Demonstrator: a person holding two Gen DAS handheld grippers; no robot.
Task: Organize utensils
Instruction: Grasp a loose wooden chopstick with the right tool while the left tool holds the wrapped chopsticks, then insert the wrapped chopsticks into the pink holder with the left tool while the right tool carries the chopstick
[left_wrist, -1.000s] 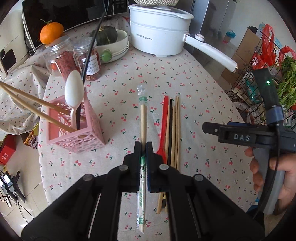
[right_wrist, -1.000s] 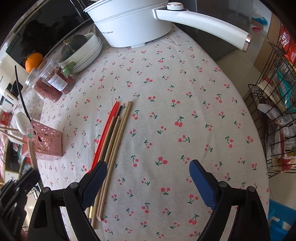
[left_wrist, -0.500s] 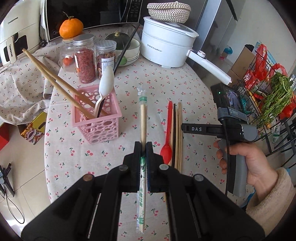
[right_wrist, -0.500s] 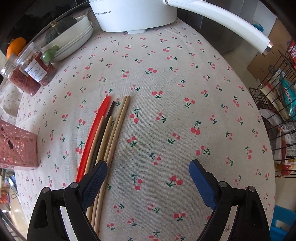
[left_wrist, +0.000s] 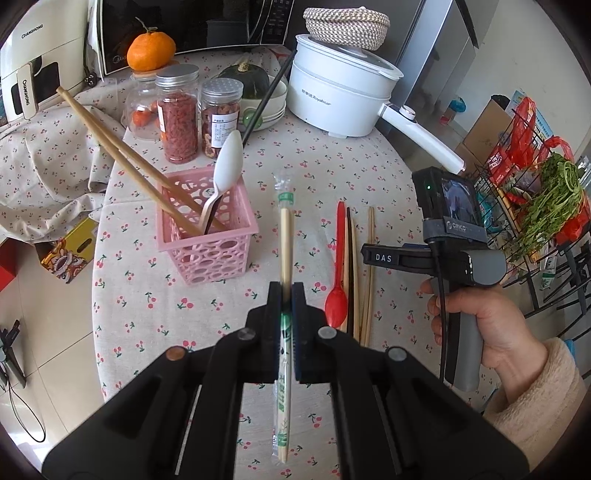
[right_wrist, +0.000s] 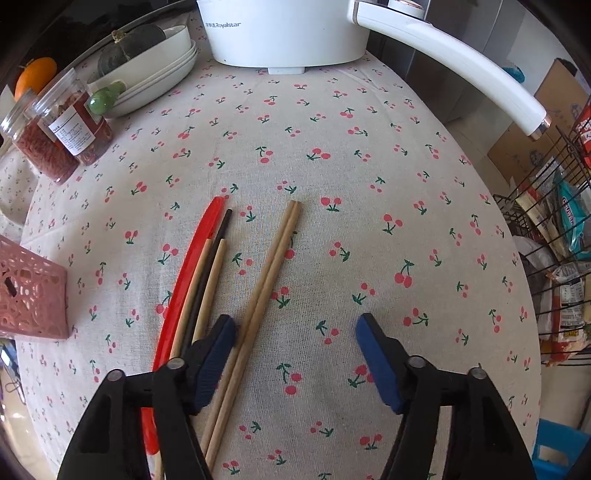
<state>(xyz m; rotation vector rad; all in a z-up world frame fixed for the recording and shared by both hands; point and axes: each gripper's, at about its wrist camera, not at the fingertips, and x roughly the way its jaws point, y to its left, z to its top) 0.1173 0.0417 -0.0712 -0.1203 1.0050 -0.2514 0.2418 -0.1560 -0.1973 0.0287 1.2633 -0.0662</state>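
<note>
right gripper (right_wrist: 295, 354) lower than before, jaws closing around bare chopstick pair (right_wrist: 258, 295) mid-frame; left gripper (left_wrist: 286, 295) clamped on wrapped chopsticks (left_wrist: 285, 236). centre pair before pinching.

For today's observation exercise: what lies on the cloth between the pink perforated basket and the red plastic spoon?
Left wrist view: only bare cherry-print cloth between the pink perforated basket and the red plastic spoon; the wrapped chopsticks cross above, in the left gripper.

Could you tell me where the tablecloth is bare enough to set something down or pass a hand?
The widest bare patch lies right of the wooden chopstick pair, running up to the white pot. A narrower strip lies between the pink basket and the red spoon. It is crowded at the back left, around the jars and bowls.
</note>
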